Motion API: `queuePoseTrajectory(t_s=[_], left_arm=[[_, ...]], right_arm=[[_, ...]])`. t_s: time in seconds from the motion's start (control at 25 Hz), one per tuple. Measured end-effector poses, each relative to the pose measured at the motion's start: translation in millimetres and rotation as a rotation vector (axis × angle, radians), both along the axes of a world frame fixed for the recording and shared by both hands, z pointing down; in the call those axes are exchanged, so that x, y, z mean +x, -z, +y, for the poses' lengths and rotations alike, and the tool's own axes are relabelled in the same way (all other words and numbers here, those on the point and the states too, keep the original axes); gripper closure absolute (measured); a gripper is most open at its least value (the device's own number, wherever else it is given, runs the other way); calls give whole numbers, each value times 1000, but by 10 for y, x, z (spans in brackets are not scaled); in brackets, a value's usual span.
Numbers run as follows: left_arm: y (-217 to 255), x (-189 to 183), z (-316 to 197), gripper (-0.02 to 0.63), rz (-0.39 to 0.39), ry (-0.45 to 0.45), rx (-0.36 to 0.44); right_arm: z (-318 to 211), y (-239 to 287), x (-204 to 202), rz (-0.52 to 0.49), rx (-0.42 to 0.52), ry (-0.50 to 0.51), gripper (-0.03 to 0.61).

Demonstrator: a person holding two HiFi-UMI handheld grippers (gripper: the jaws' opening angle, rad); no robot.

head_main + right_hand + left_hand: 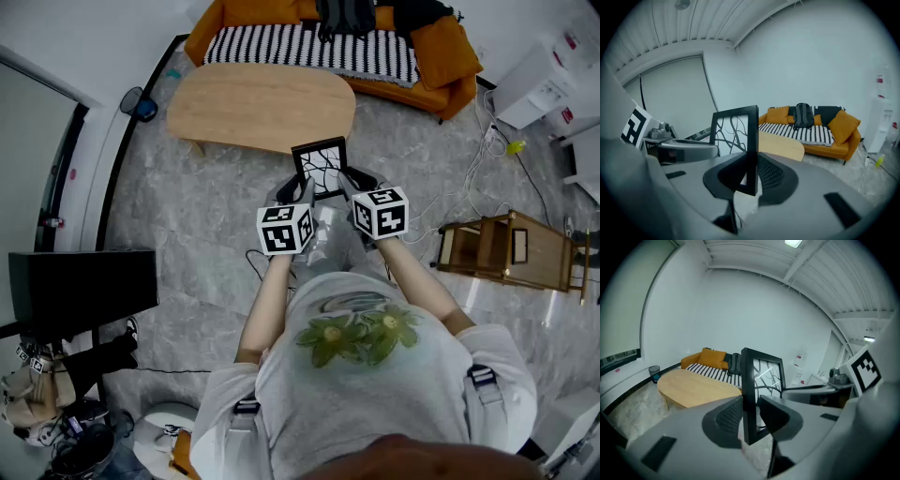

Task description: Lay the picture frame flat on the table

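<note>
A black picture frame (320,169) with a branch drawing hangs upright in the air over the floor, just short of the oval wooden table (258,105). My left gripper (307,192) is shut on the picture frame's (761,390) left edge. My right gripper (345,186) is shut on its right edge, where the picture frame (740,140) stands between the pads. In the left gripper view the table (691,387) lies ahead and to the left. The right gripper view shows the table (780,146) just behind the frame.
An orange sofa (441,47) with a striped cover and a dark backpack stands behind the table. A wooden rack (502,246) lies on the floor at the right. A black box (80,291) sits at the left, a small bin (139,103) beside the table.
</note>
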State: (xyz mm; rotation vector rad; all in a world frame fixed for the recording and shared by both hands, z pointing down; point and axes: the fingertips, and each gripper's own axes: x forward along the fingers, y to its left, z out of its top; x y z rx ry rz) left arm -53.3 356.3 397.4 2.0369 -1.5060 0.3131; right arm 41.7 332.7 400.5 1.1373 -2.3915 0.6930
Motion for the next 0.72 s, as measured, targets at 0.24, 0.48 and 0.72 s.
queuePoseTrajectory(t_s=[0.24, 0.48, 0.72], left_arm=[[-114, -92, -16, 492, 5, -20, -16], [-256, -55, 16, 492, 9, -50, -53], [-391, -7, -28, 492, 21, -66, -95]], right_arm=[[9, -100, -86, -4, 0, -15, 502], [63, -244, -46, 0, -40, -31, 500], [45, -368, 2, -3, -76, -41, 500]])
